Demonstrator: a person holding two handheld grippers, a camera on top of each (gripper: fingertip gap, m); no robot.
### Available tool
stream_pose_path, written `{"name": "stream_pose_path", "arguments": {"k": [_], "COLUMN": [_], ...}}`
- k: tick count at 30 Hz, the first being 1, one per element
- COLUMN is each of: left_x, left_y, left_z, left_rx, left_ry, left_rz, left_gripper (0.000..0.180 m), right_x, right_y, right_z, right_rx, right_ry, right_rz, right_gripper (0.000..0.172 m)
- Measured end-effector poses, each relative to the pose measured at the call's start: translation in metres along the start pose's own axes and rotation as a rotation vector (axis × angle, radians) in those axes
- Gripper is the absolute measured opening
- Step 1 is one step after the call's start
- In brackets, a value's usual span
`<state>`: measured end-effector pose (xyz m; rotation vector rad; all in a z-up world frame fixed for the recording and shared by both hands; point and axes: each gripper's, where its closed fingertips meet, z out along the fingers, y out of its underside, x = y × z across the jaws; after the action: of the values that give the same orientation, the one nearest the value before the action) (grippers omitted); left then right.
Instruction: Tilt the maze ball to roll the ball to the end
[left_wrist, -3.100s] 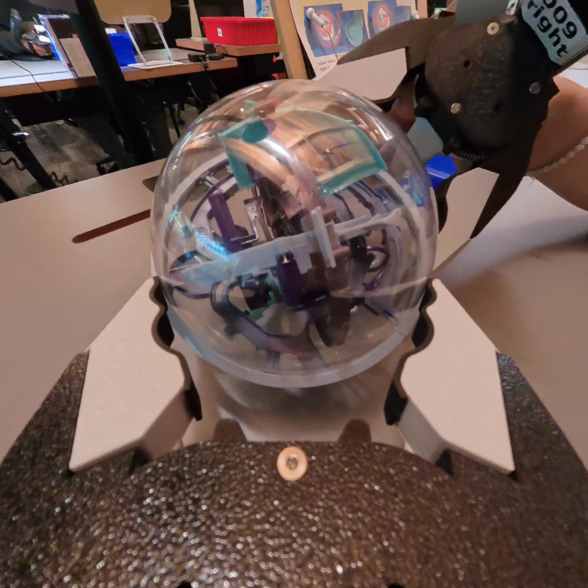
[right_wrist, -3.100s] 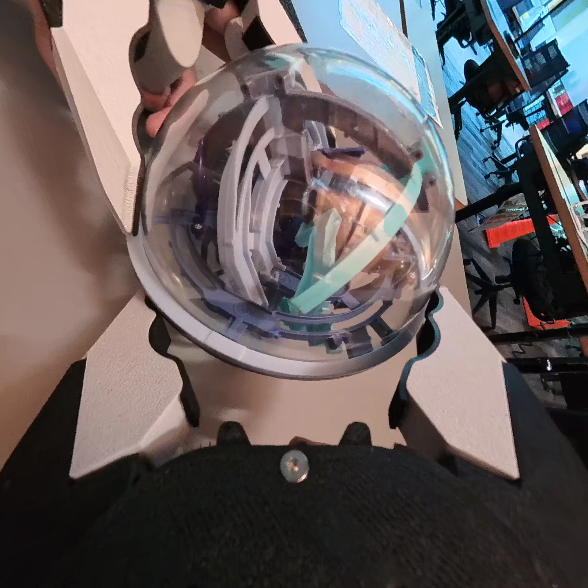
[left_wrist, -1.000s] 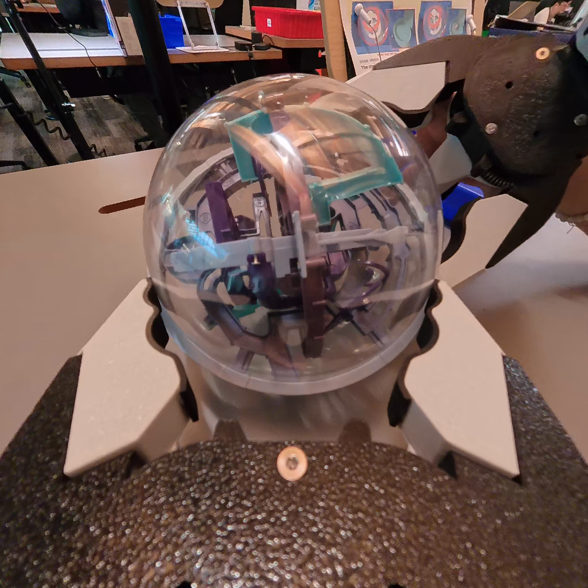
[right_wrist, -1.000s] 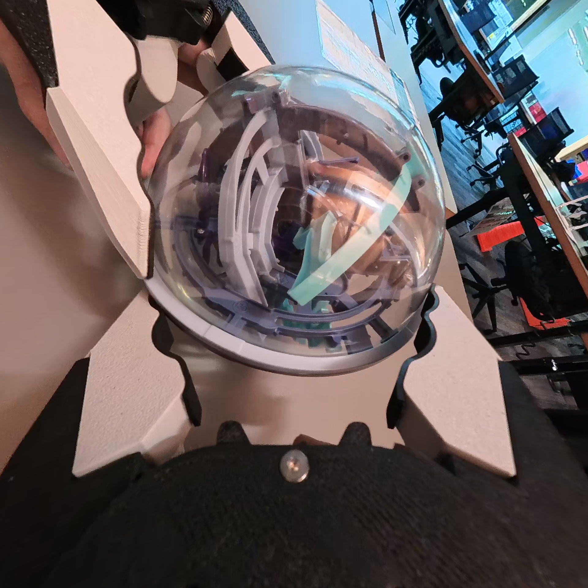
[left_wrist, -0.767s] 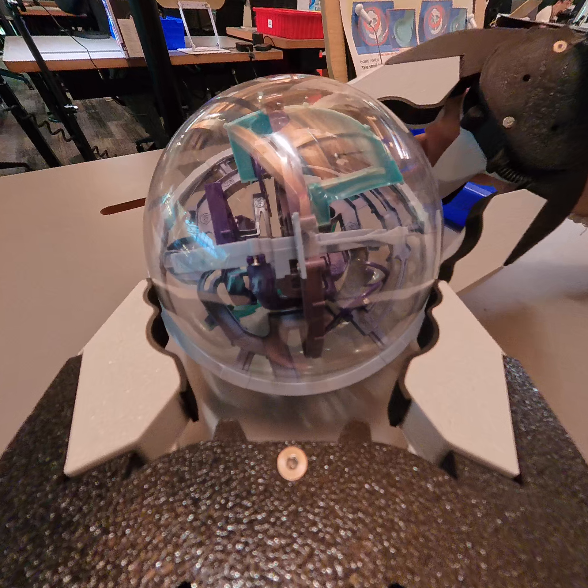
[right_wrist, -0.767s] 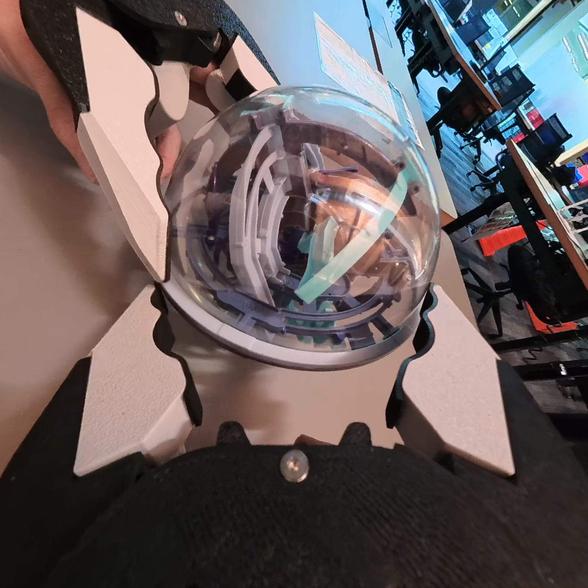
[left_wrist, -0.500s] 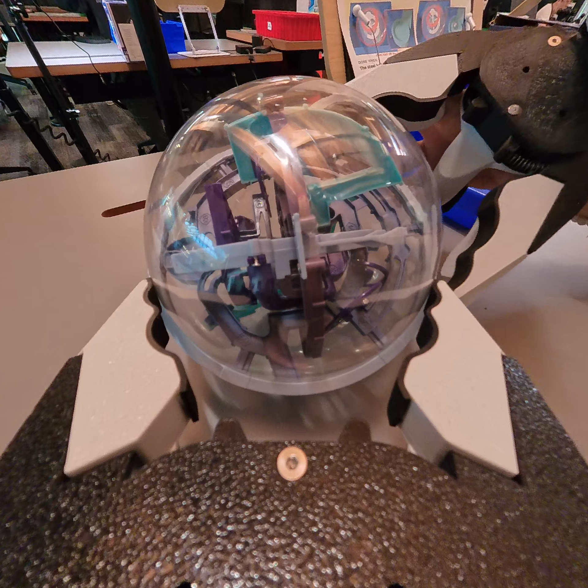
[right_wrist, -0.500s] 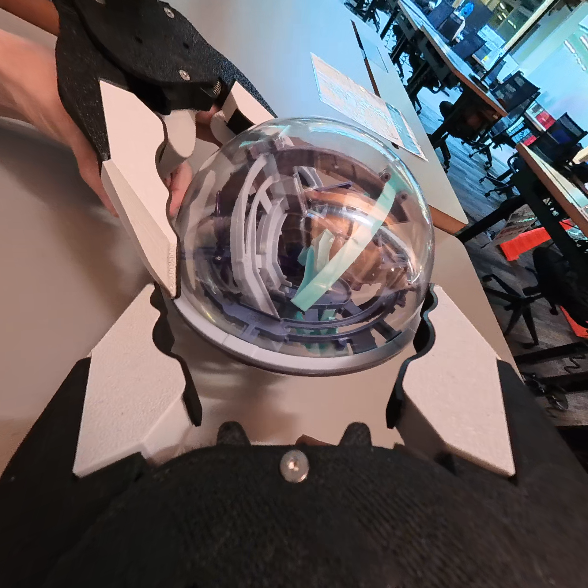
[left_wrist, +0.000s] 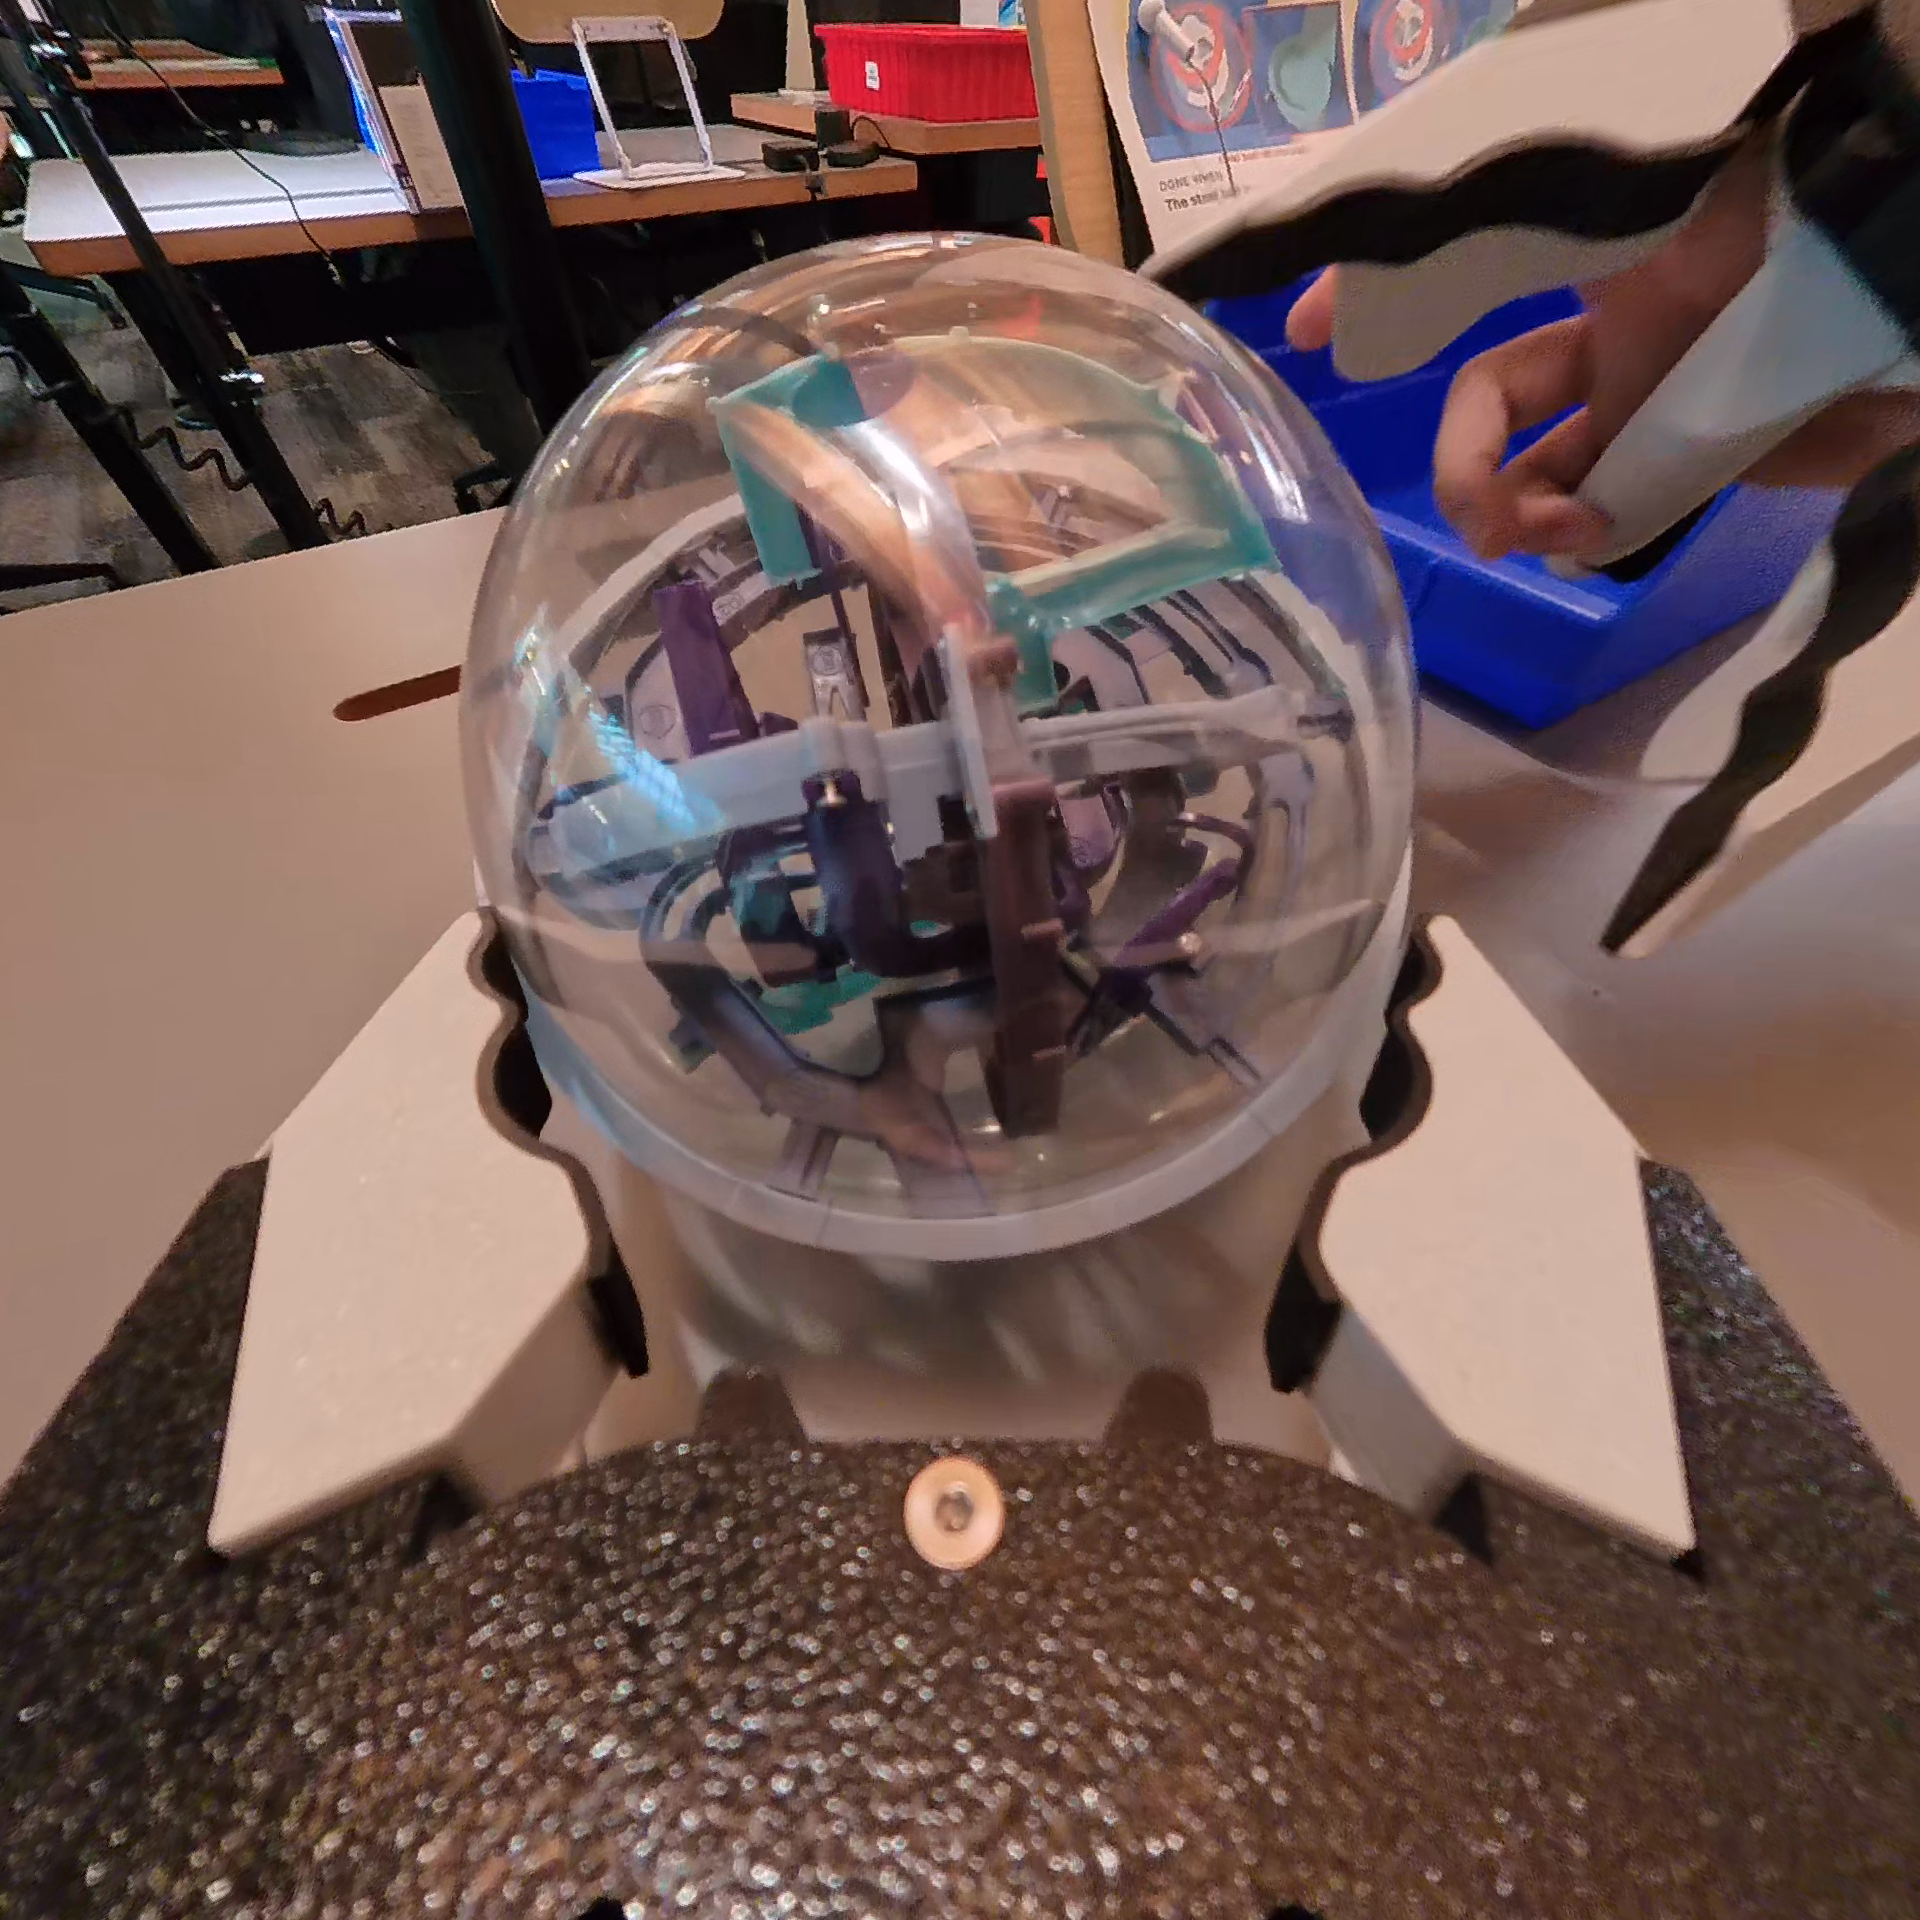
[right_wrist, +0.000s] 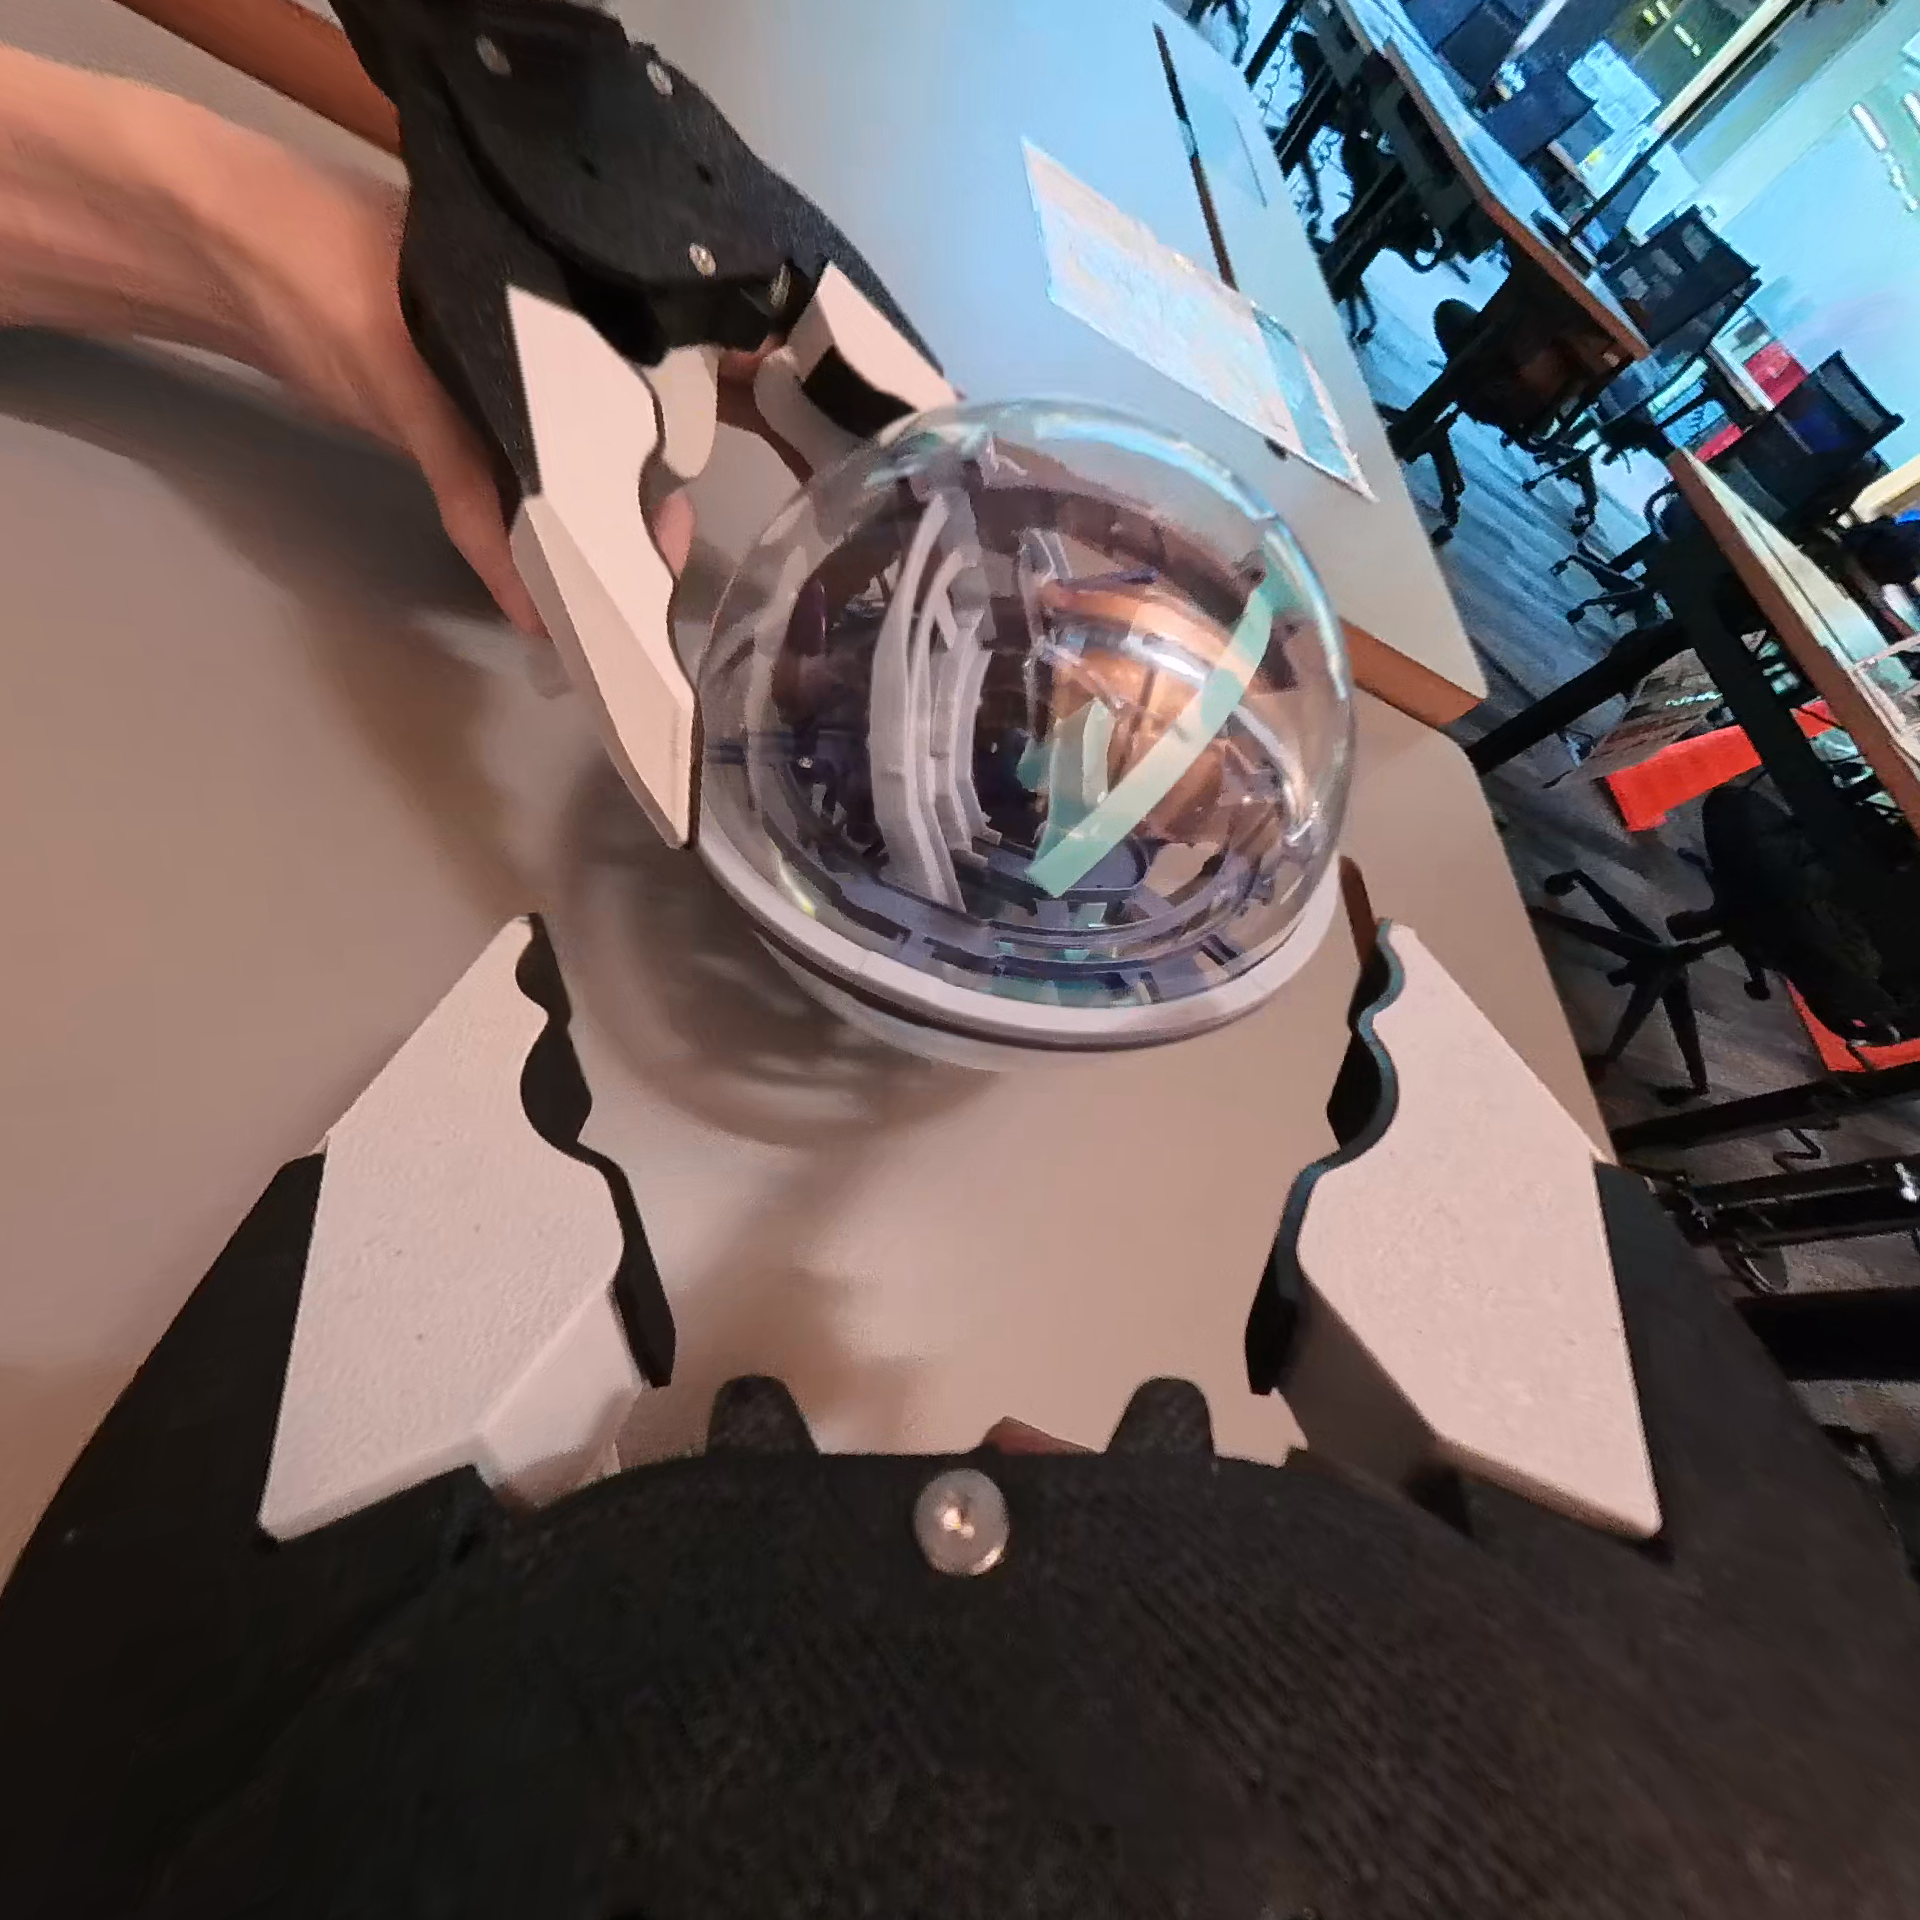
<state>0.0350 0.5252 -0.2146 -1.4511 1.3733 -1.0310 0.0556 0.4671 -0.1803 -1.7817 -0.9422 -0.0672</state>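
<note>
The left gripper (left_wrist: 951, 940) is clamping the maze ball (left_wrist: 935, 727) at its grey equator band, pads pressing both sides, over the desk (left_wrist: 208, 790) by its right edge. The right gripper (right_wrist: 956, 977) is standing wide open and clear of it. The hard, slick, rigid shell probably handles light; the band looks the surest hold.
</note>
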Motion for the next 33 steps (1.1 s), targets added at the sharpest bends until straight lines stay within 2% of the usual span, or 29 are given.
{"name": "stream_pose_path", "arguments": {"k": [3,6,8,10,12,17,24,29,33], "left_x": [-0.001,-0.004,-0.005,-0.007,-0.009,-0.008,-0.003,0.002,0.009], "left_y": [0.001,-0.001,-0.003,-0.004,-0.004,-0.004,-0.003,-0.001,-0.008], "left_z": [0.001,0.004,0.006,0.007,0.007,0.007,0.008,0.005,0.000], "left_rx": [-0.009,-0.003,0.007,0.017,0.014,0.015,0.008,0.002,0.060], "left_ry": [-0.008,-0.007,0.001,0.002,-0.002,0.003,0.039,0.081,0.132], "left_rz": [0.009,-0.008,-0.033,-0.068,-0.081,-0.088,-0.130,-0.166,-0.232], "left_gripper": [0.154,0.153,0.153,0.153,0.152,0.148,0.155,0.156,0.153], "right_x": [0.005,0.023,0.037,0.031,0.027,0.027,0.026,0.020,0.013], "right_y": [-0.002,-0.003,-0.009,-0.012,-0.007,0.012,0.014,0.010,0.008], "right_z": [-0.005,0.007,0.022,0.034,0.044,0.054,0.053,0.052,0.045], "right_rx": [-0.014,-0.033,-0.005,0.016,-0.007,-0.071,-0.056,-0.026,-0.015], "right_ry": [0.005,-0.013,-0.083,-0.247,-0.300,-0.249,-0.168,-0.114,-0.079], "right_rz": [-0.004,-0.016,0.073,0.164,0.182,0.104,0.041,0.004,-0.019], "right_gripper": [0.144,0.145,0.147,0.145,0.152,0.156,0.146,0.149,0.149]}}
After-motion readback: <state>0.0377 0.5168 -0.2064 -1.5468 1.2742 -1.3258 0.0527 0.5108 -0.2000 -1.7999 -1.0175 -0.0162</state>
